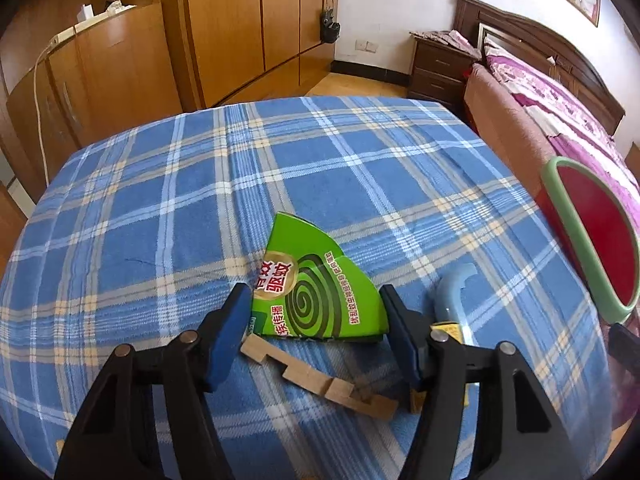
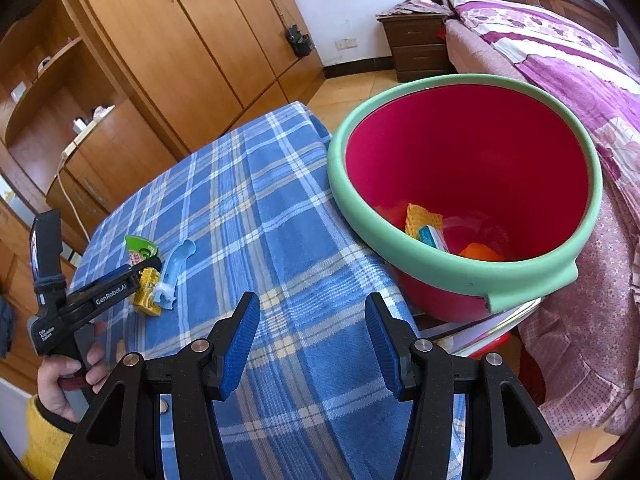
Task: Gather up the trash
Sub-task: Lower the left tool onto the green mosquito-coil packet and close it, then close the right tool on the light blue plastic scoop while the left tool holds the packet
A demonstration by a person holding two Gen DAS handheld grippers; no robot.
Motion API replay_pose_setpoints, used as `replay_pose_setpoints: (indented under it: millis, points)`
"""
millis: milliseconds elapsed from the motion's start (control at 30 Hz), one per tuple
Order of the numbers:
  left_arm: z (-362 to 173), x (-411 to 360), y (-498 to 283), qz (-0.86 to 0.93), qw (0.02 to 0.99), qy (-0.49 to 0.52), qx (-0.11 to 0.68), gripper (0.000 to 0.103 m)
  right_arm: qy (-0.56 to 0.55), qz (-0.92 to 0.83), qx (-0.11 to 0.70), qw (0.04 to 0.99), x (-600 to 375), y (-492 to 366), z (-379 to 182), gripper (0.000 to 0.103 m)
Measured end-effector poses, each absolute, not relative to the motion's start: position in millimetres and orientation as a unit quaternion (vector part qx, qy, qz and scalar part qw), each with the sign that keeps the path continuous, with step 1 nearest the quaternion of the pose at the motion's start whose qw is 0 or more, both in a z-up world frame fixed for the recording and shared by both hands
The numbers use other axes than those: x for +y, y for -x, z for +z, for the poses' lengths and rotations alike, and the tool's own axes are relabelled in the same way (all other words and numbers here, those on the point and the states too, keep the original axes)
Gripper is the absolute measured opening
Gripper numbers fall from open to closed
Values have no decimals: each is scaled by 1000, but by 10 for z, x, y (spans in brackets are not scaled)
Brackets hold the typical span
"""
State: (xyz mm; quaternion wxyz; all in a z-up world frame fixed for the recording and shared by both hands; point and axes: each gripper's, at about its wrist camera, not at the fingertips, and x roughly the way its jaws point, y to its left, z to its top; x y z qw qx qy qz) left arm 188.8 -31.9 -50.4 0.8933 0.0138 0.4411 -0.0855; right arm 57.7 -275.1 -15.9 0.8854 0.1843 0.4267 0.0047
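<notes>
A torn green mosquito-coil carton lies on the blue plaid tablecloth. My left gripper straddles it, one blue pad close beside each edge, and I see no firm squeeze. Notched wooden strips lie just under the jaws. To the right are a light blue plastic piece and a small yellow carton. The red bin with a green rim stands past the table's right edge and holds several scraps. My right gripper hangs open over bare cloth beside the bin. In the right wrist view the left gripper sits over the green carton.
A person's hand in a yellow sleeve holds the left gripper's handle. Wooden wardrobes stand behind the table. A bed with purple bedding and a dark nightstand are on the right. The cloth drops off at the far edge.
</notes>
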Motion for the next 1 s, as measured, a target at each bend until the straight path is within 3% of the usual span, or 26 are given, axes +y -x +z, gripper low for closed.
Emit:
replay_pose_setpoints:
  millis: [567, 800, 1000]
  points:
    - [-192, 201, -1472, -53, 905, 69, 417, 66, -126, 98, 424, 892, -2033, -803, -83, 56]
    - [-253, 384, -1401, -39, 902, 84, 421, 66, -93, 130, 440, 883, -1669, -1000, -195, 43]
    - [-288, 448, -1379, -42, 902, 91, 421, 66, -77, 142, 449, 879, -1469, -1124, -264, 42]
